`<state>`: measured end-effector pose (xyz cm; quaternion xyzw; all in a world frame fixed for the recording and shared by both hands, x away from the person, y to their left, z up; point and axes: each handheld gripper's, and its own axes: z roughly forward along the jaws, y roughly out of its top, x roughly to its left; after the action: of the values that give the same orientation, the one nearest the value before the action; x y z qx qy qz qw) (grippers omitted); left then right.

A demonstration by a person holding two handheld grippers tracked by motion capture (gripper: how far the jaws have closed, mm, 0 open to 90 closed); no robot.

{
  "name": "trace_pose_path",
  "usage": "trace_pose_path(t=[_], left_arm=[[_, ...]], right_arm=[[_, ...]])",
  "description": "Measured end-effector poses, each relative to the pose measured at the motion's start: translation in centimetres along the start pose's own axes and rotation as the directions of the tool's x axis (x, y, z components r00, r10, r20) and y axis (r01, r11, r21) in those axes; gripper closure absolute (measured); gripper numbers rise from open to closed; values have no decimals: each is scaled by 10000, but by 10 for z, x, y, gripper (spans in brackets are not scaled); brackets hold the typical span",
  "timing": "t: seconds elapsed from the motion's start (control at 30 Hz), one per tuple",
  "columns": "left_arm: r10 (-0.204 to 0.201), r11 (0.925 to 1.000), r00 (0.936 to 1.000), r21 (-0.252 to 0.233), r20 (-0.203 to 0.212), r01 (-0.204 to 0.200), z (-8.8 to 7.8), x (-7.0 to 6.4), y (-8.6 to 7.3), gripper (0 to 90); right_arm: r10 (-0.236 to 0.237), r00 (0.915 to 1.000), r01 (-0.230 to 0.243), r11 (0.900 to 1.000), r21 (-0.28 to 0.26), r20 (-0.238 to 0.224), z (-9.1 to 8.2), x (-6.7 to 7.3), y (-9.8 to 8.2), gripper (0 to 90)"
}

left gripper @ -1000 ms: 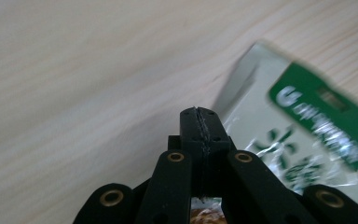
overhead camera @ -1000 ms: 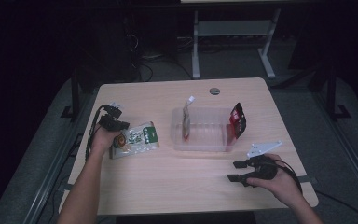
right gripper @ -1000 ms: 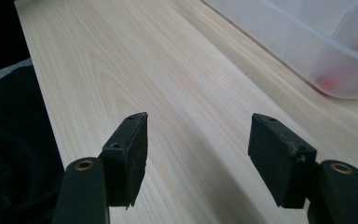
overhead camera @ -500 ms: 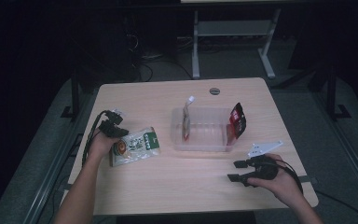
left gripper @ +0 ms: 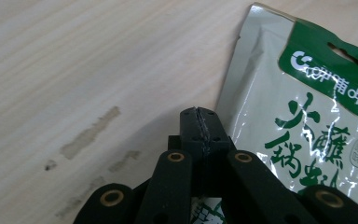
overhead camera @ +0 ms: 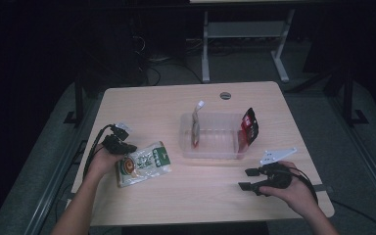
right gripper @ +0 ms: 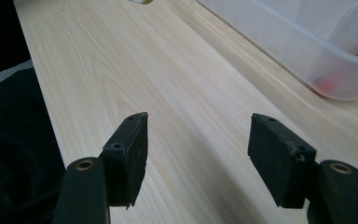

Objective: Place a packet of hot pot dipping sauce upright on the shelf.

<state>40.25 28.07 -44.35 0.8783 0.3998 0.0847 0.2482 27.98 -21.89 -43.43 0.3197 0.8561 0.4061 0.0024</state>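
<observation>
A white and green snack pouch (overhead camera: 143,164) lies flat on the table's left side, its green header (left gripper: 328,60) pointing away from my left hand. My left gripper (overhead camera: 122,147) is at the pouch's far edge. In the left gripper view its jaws (left gripper: 200,122) are pressed together where that edge runs in under the tips. My right gripper (overhead camera: 247,179) rests low over bare wood at the front right, jaws (right gripper: 198,154) open with nothing between them.
A clear plastic bin (overhead camera: 210,154) stands mid-table. A slim pouch (overhead camera: 196,123) stands upright inside it and a red and black pouch (overhead camera: 248,128) leans at its right end. The bin's wall (right gripper: 303,51) lies just ahead of my right gripper. A cable hole (overhead camera: 225,95) sits near the far edge.
My left hand has drawn back toward the table's front edge, and the snack pouch has slid along with it. The right hand has stayed still.
</observation>
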Motion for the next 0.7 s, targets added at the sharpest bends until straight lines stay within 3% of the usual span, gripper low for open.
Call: trace_pose_path(t=[0.33,0.57,0.7], left_arm=[[606,9980,9967,117,548,-613,-7,-30,-12,898],[1150,9933,9862,-1,1195,-1158,-10,-53,-15,898],[1356,9907,9826,-95,1273,-1355,-13,-64,-17,898]], right_arm=[[-10,10000,10,10000,-32,27,0,0,0,377],[-10,10000,10,10000,-39,50,-1,0,0,378],[-15,10000,15,10000,-34,44,-1,1,0,378]])
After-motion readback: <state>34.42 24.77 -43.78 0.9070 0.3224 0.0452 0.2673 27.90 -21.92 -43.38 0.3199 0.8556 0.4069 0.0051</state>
